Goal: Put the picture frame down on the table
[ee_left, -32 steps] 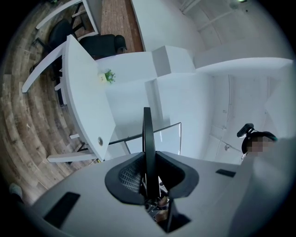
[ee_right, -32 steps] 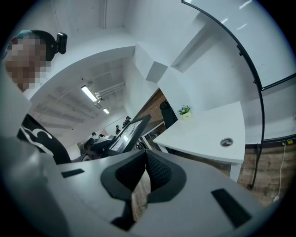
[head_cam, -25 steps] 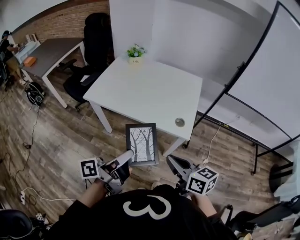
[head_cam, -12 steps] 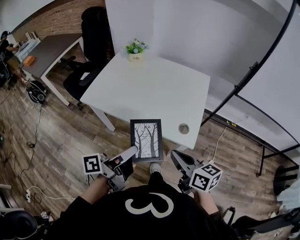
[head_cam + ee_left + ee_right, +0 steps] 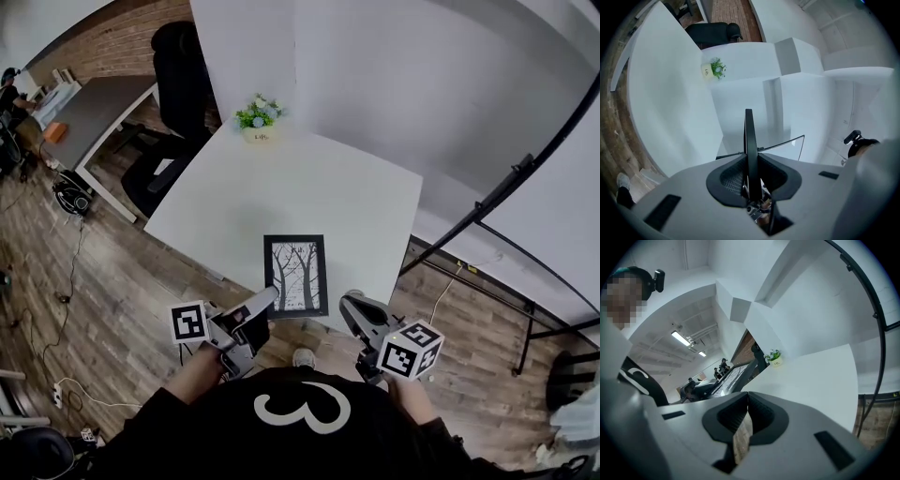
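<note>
Left gripper (image 5: 255, 311): held low before the person's body, reaching forward; jaws pinched on the lower left edge of the picture frame (image 5: 296, 275)
Picture frame: black border, bare-tree print facing up, over the near edge of the white table (image 5: 281, 183); it seems to hang just above the top, though contact cannot be judged
Left gripper view: frame seen edge-on (image 5: 749, 136), clamped between the pads
Right gripper (image 5: 361, 319): beside the frame's lower right corner, apart from it; jaws pressed together on nothing (image 5: 748, 416)
Table: a small potted plant (image 5: 253, 116) at the far corner
Room: wooden floor (image 5: 103, 272), black office chair (image 5: 178, 66), grey desk (image 5: 94, 108) at the left
</note>
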{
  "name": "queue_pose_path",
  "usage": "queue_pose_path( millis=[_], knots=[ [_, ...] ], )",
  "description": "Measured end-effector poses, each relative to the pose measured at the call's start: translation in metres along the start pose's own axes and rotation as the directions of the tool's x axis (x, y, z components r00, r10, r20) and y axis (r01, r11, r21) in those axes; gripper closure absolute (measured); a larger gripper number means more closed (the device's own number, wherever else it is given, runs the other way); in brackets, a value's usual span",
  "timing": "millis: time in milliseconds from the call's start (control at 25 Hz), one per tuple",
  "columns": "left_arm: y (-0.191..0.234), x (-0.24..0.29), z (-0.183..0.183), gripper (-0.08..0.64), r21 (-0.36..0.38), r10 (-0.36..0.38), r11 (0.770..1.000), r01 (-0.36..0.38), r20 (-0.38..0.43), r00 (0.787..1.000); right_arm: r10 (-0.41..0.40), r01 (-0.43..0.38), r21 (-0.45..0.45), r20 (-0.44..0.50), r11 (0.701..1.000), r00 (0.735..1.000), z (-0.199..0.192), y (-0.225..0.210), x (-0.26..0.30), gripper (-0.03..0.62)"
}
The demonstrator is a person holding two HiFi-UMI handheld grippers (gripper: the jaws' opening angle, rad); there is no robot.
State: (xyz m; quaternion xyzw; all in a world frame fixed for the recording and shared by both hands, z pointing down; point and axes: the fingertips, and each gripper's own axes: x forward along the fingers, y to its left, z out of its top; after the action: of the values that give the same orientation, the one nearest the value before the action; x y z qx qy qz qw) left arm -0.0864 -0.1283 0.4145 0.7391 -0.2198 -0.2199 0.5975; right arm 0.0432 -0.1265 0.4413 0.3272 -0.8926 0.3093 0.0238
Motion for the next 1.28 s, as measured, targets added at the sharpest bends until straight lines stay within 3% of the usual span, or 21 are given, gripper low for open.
queue_pose_path(
  millis=[400, 680, 1000, 1280],
  knots=[
    [-0.005, 0.042, 0.033, 0.479, 0.054, -0.017, 0.998, 0.015, 0.042, 0.999, 0.029, -0.029, -0.043, -0.003, 0.999, 1.000, 0.042, -0.045, 0.015, 0.569],
    [0.000, 0.061, 0.049, 0.479, 0.053, -0.011, 0.999, 0.011, 0.006, 1.000, 0.003, -0.001, -0.062, 0.029, 0.998, 1.000, 0.066, -0.054, 0.021, 0.569],
    [0.026, 0.091, 0.068, 0.479, -0.008, 0.016, 1.000, -0.016, -0.036, 0.999, -0.065, 0.066, -0.005, 0.037, 0.998, 0.997, 0.069, -0.089, 0.022, 0.569],
    [0.065, 0.103, 0.084, 0.479, -0.038, 0.083, 0.996, -0.085, -0.060, 0.995, -0.114, 0.112, 0.072, 0.012, 0.991, 0.993, 0.058, -0.120, 0.041, 0.569]
  ],
)
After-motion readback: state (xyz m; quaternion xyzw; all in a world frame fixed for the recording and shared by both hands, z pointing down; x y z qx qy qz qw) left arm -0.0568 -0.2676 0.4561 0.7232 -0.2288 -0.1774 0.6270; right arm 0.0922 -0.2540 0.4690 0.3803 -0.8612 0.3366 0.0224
